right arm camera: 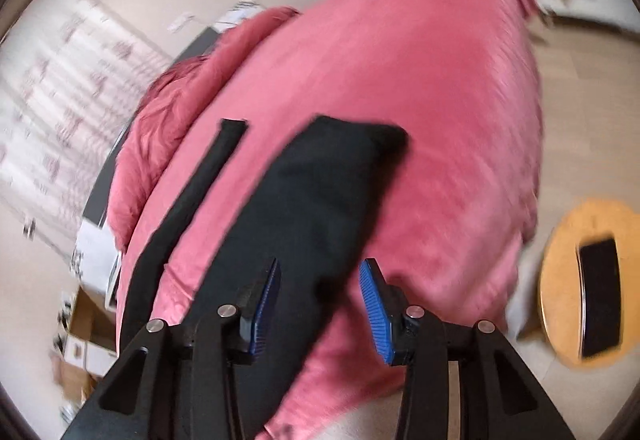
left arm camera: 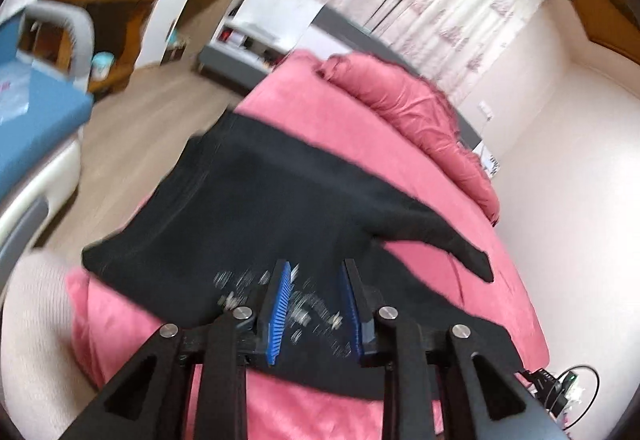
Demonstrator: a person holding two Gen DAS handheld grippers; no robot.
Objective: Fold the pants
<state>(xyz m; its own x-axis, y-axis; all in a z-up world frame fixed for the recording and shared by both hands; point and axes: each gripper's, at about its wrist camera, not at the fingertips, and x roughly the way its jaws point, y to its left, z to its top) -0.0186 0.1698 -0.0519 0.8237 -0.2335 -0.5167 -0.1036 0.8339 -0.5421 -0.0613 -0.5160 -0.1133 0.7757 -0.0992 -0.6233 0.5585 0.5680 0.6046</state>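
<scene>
Both spread and gripping nothing, left hand-held gripper [left arm camera: 316, 280] and right hand-held gripper [right arm camera: 320, 280] over black pants [left arm camera: 256, 207] on pink bed [left arm camera: 420, 175]; loose fold likely slipping open near bed's edge.

- One pair of black pants [left arm camera: 256, 207] lies in front of me.
- One pink bedspread [right arm camera: 420, 87] is under them.
- One bunched pink duvet [left arm camera: 412, 107] sits at the far side.
- I have two grippers: my left gripper [left arm camera: 316, 276] and my right gripper [right arm camera: 320, 276].
- Each shows two blue pads [left arm camera: 280, 304], four in all.
- One round yellow stool [right arm camera: 560, 280] carries one dark phone [right arm camera: 600, 296].
</scene>
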